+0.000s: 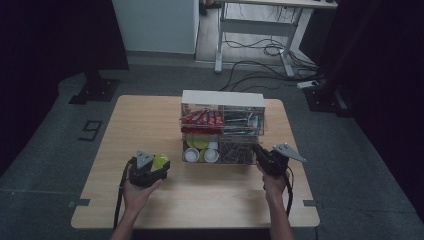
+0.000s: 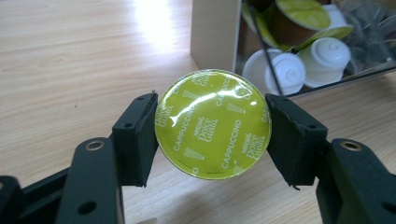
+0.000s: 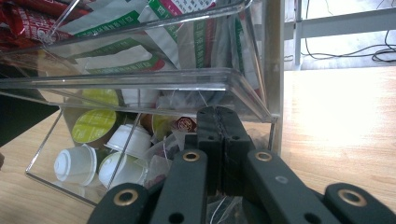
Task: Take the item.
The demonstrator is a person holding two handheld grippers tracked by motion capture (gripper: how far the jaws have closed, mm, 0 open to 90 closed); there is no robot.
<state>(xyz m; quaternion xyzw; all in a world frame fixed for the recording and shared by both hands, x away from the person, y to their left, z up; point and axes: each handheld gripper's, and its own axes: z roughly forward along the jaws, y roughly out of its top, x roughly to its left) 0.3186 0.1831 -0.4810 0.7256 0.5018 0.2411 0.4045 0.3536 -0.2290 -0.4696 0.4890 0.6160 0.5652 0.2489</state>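
Observation:
My left gripper (image 2: 212, 125) is shut on a coffee capsule (image 2: 212, 123) with a yellow-green foil lid printed "Cappuccino"; the lid faces the camera and a jaw presses each side. In the high view the left gripper (image 1: 159, 164) holds the capsule (image 1: 160, 161) above the table, left of the clear organizer (image 1: 222, 127). My right gripper (image 3: 218, 128) is shut with nothing between its jaws, its tips at the organizer's lower right bin. In the high view the right gripper (image 1: 261, 152) touches the organizer's front right corner.
The organizer's lower left bin holds white capsules (image 3: 77, 163) and green-lidded ones (image 3: 93, 125). Red packets (image 1: 200, 118) and sachets fill the upper tier. The wooden table (image 1: 150, 200) sits on grey floor, with a white desk frame (image 1: 260, 27) and cables behind.

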